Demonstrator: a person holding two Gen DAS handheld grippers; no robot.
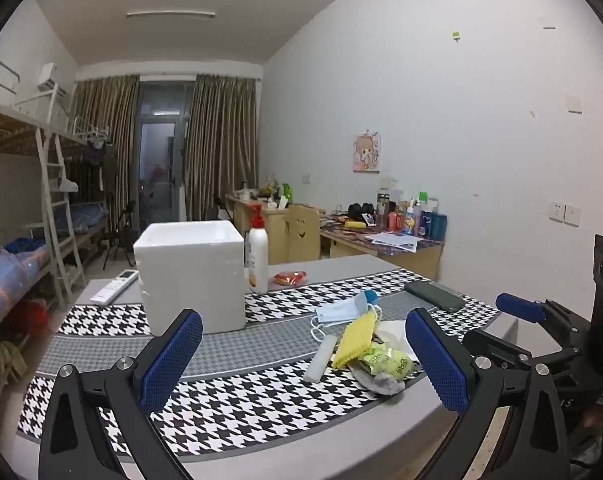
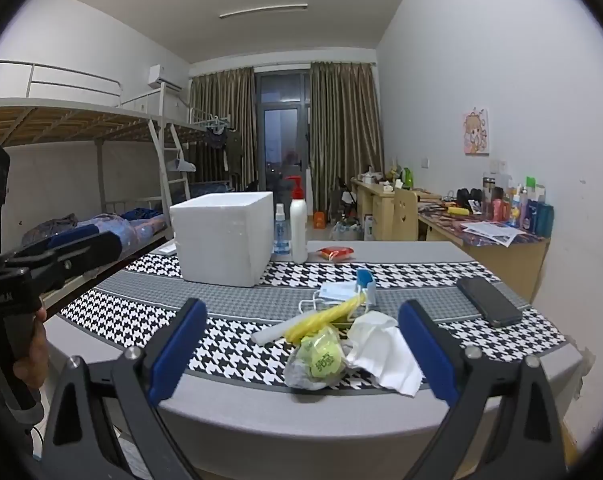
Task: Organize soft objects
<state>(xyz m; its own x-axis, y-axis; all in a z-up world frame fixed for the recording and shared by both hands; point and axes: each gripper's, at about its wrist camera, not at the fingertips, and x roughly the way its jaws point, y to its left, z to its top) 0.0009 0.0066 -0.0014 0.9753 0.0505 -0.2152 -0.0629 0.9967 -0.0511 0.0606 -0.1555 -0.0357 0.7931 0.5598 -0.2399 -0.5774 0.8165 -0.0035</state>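
A pile of soft things lies on the houndstooth table runner (image 1: 229, 404): a yellow sponge cloth (image 1: 355, 338) (image 2: 321, 318), a blue face mask (image 1: 339, 312) (image 2: 337, 291), a white foam strip (image 1: 320, 358) (image 2: 271, 332), a green-yellow packet (image 1: 385, 360) (image 2: 321, 356) on a grey cloth, and a white tissue (image 2: 385, 352). A white foam box (image 1: 191, 276) (image 2: 223, 236) stands open-topped behind. My left gripper (image 1: 301, 356) is open and empty, short of the pile. My right gripper (image 2: 301, 350) is open and empty, with the packet between its fingers' line of sight.
A white pump bottle (image 1: 257, 256) (image 2: 298, 226) and a small spray bottle (image 2: 280, 230) stand beside the box. A red snack packet (image 1: 290, 278) (image 2: 335, 253), a dark phone (image 1: 433, 296) (image 2: 487, 300) and a remote (image 1: 115, 286) lie on the table. Bunk beds stand at left, desks at right.
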